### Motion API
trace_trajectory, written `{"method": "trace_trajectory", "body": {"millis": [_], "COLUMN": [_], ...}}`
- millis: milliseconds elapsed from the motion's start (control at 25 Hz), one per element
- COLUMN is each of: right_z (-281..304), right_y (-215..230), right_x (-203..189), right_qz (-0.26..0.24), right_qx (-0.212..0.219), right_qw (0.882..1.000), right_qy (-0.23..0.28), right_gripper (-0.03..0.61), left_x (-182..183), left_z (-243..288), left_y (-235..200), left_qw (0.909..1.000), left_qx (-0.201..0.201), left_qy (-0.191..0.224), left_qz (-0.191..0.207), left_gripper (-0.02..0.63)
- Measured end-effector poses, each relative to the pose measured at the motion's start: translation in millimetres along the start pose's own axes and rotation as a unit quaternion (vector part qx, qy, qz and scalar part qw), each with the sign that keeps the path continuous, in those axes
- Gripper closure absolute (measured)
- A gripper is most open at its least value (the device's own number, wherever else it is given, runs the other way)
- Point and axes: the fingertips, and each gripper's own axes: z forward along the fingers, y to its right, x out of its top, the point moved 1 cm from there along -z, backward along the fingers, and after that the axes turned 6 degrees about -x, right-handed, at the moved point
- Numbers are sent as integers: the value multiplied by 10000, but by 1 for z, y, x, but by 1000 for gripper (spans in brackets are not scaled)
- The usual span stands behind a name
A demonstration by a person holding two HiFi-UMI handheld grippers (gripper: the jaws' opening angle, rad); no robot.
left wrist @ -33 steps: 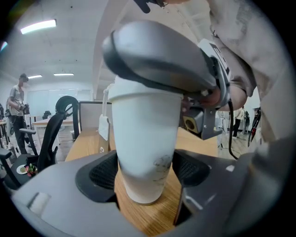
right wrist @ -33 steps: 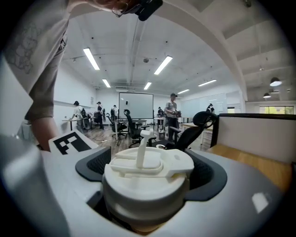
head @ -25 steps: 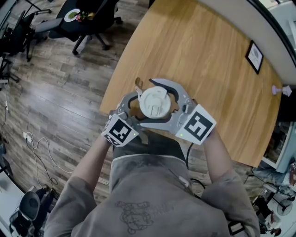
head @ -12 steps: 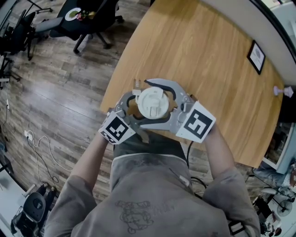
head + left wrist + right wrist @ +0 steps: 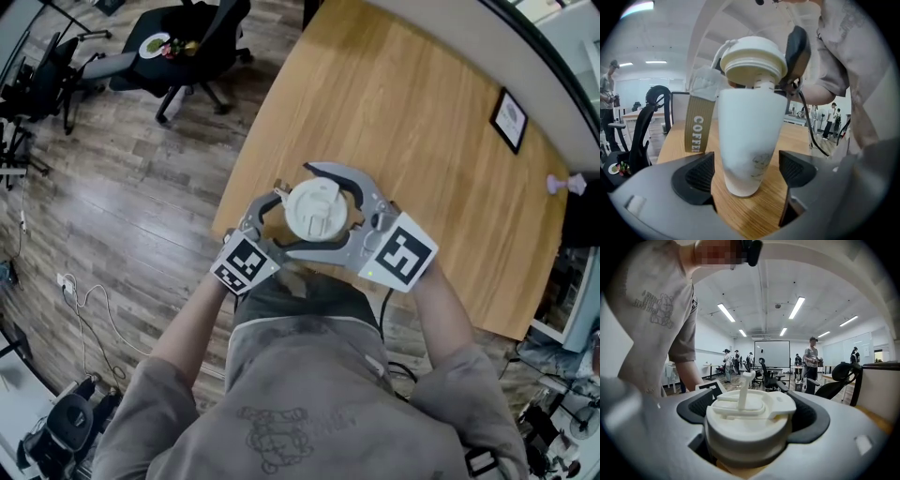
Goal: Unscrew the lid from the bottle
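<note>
**Right now: lid clamped in your right jaws, bottle standing loose between your left jaws**

Your left hand-held gripper (image 5: 746,173) is released. Its jaws have just been opening, and the two dark pads now stand on either side of the white bottle (image 5: 750,136) with a gap on each side. Neither pad touches it. The bottle stands upright on the wooden desk (image 5: 422,141), close to the edge nearest you.

Your right hand-held gripper (image 5: 752,420) is clenched on the white lid (image 5: 750,423), one curved jaw pressing on each side of its rim. The lid's small flip tab stands straight up on top. In the left gripper view the lid sits level, directly over the bottle's mouth, with a narrow white neck showing between the two. Whether the threads still hold cannot be told.

A brown strap (image 5: 697,124) printed with white letters hangs down beside the bottle, on its left in the left gripper view.

From the head view, both grippers meet over the bottle just in front of your body. A small picture frame (image 5: 511,120) sits near the far edge of the desk, and an office chair (image 5: 187,37) stands on the floor beyond it.
</note>
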Motion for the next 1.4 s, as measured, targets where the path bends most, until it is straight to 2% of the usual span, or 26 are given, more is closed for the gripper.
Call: {"method": "trace_trajectory", "body": {"millis": [240, 440, 600, 720, 920, 1080, 1200, 1320, 1400], "right_z": [-17, -34, -54, -66, -92, -109, -122, -136, -143], "right_y": [14, 18, 20, 22, 23, 12, 2, -7, -14], "right_x": [39, 68, 95, 113, 146, 172, 191, 202, 206], "right_qz": [264, 232, 285, 233, 1, -113, -232, -278, -288], "right_qx": [-361, -668, -945, -1316, -1998, -2345, -2526, -2716, -2816], "right_qw": [9989, 9973, 9940, 9892, 9765, 9676, 9615, 9557, 9527], "right_qy": [139, 203, 465, 610, 803, 928, 1056, 1098, 1102], "right_gripper": [72, 72, 72, 72, 72, 72, 72, 72, 72], "left_x": [23, 40, 57, 75, 121, 157, 183, 205, 216], "left_z": [-25, -49, -76, -101, -135, -164, -184, -200, -208], "left_y": [-2, 6, 6, 3, 4, 3, 7, 13, 16], "left_qw": [9994, 9987, 9964, 9930, 9868, 9798, 9772, 9733, 9700], "left_qx": [242, 417, 736, 1071, 1504, 1730, 1766, 1966, 2137], "left_qy": [-1, -41, 94, 259, 583, 927, 1104, 1172, 1159], "left_qz": [-245, -304, -415, -413, -157, -380, -422, -189, 23], "left_gripper": [184, 190, 222, 254, 321, 394, 408, 440, 501]}}
